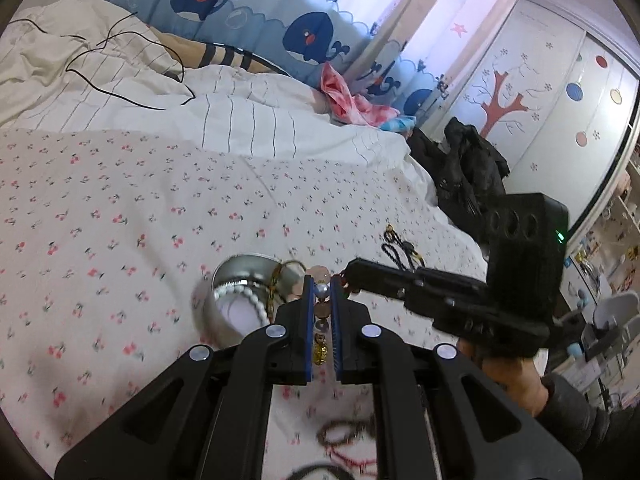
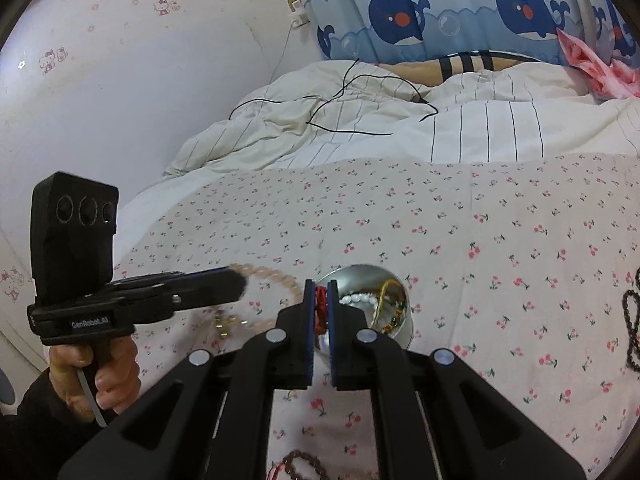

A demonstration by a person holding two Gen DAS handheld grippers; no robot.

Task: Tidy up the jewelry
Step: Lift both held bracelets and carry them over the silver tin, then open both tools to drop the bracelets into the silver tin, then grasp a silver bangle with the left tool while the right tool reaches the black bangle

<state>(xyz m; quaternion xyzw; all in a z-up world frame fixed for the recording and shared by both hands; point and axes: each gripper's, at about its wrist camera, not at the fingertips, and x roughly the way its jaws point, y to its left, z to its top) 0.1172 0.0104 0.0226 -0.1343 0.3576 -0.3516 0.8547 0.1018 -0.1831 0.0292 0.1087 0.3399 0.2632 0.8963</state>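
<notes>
Above bowl point(image 1: 240, 280): left tongs point(image 1: 323, 280) clenched on bead strand point(image 1: 322, 291); right tongs point(image 2: 320, 286) pinching red cord point(image 2: 320, 304).

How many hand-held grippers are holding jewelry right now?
2. The left hand-held gripper pinches a pale beaded strand; the right hand-held gripper pinches a red piece above the metal bowl.

The metal bowl point(image 2: 362, 280) is shiny, mirror-smooth steel with reflections all over its inside. In it sits a strand of glossy white pearl beads point(image 2: 358, 299). Under the bowl, the bedsheet point(image 2: 480, 240) is soft matt cotton with a cherry print. Both grippers look like matt black plastic, the left gripper point(image 1: 323, 294) pinching a string of glossy pearly and pale pink beads point(image 1: 322, 290). Behind the bowl, the striped duvet point(image 2: 360, 128) is crumpled matt cloth.
</notes>
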